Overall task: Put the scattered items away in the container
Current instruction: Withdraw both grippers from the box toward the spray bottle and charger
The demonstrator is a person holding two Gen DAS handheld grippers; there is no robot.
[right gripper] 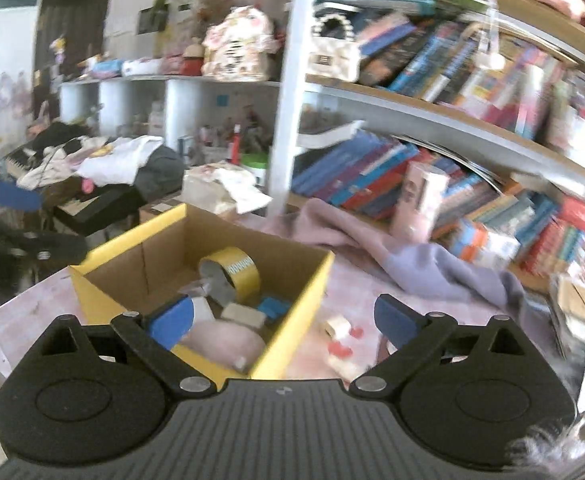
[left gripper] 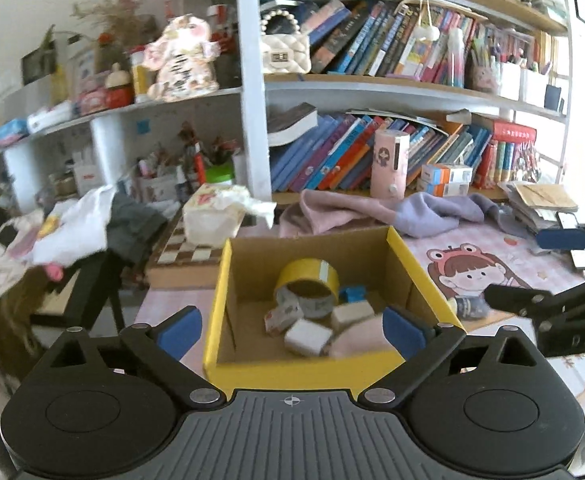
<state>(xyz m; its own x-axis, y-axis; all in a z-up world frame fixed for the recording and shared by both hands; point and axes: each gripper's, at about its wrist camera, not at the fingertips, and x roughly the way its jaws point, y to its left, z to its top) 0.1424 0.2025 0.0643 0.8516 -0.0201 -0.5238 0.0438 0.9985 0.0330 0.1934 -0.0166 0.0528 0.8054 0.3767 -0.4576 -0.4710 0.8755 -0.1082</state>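
Pretty messy room here: packed bookshelves [left gripper: 392,152] filled the upper right of both views, clothes were heaped at the left, and a pink surface [left gripper: 532,256] with a cartoon girl printed on it sat in the lower half.

The container [left gripper: 304,368], a cardboard box with yellow outer walls, sat bottom centre in the left wrist view and lower left in the right wrist view. It already held a yellow tape roll [left gripper: 308,280] leaning toward the back, a small blue block [left gripper: 352,292], a couple of pale blocks [left gripper: 308,336] and something soft and pink [left gripper: 360,340] against the near wall. Looked like things had simply been dropped in rather than stacked, which makes sense for a tidy-up.

The left claw [left gripper: 292,330] was spread wide with nothing between its blue pads, and framed the box from the near side. The right claw [right gripper: 284,324] was likewise released and empty, with one pad over the box's near corner and the other over bare surface.

Not everything was in yet, I'd say. In the right wrist view a small pale toy with red bits [right gripper: 342,334] lay on the surface just outside the box's right wall, blurred so I couldn't tell exactly what it was. In the left wrist view a small dark item [left gripper: 468,306] sat beside that same wall, near the right claw's arm. Those would probably be next. A pink and lilac cloth [left gripper: 392,212] lay crumpled behind the box.
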